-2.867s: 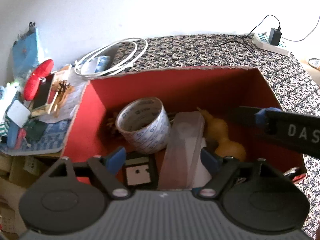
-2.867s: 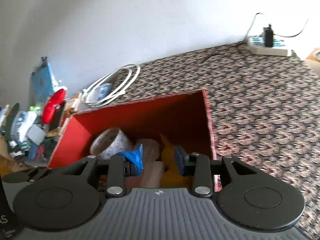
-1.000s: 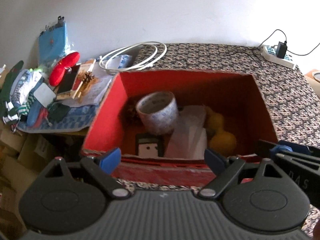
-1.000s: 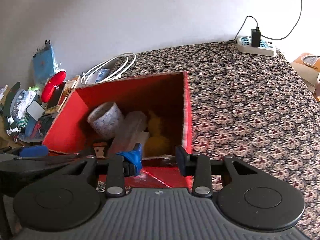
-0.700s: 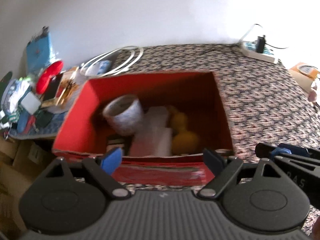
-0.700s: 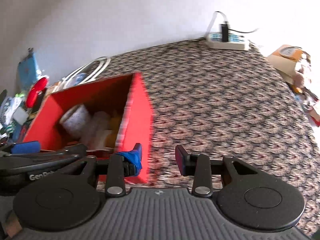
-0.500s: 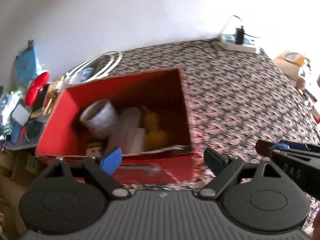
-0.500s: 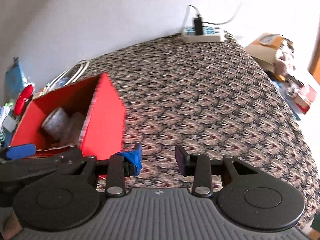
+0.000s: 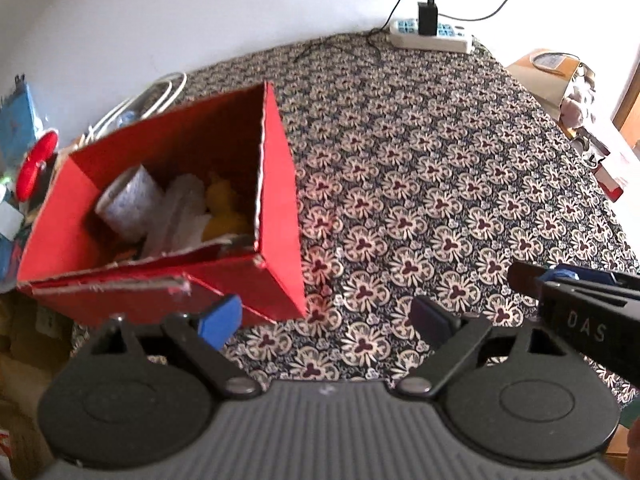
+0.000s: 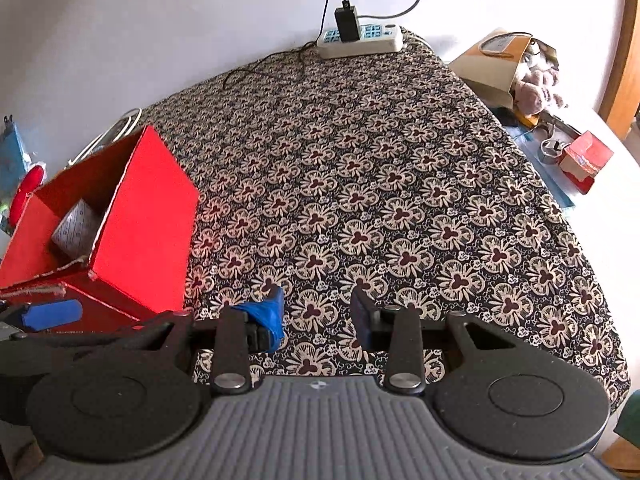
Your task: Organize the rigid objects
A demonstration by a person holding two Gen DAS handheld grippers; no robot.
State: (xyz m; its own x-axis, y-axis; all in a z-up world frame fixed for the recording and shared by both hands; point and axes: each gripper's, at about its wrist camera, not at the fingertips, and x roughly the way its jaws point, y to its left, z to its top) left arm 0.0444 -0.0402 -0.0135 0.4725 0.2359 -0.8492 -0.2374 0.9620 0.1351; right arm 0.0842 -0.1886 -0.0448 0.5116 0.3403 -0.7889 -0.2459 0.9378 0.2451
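Note:
A red cardboard box stands at the left of the patterned table and also shows in the right wrist view. Inside it lie a roll of clear tape, a clear plastic piece and a yellow gourd-shaped object. My left gripper is open and empty, held low in front of the box's right corner. My right gripper is open and empty over bare tablecloth, to the right of the box. Its fingers show at the right edge of the left wrist view.
A white power strip with a black charger and cords lies at the table's far edge. White cable coils lie behind the box. Clutter sits off the left edge. A paper bag and small red box lie beyond the right edge.
Both grippers have drawn back out of the box and swung right, so the box has slid to the left of both views. Both stayed open and empty.

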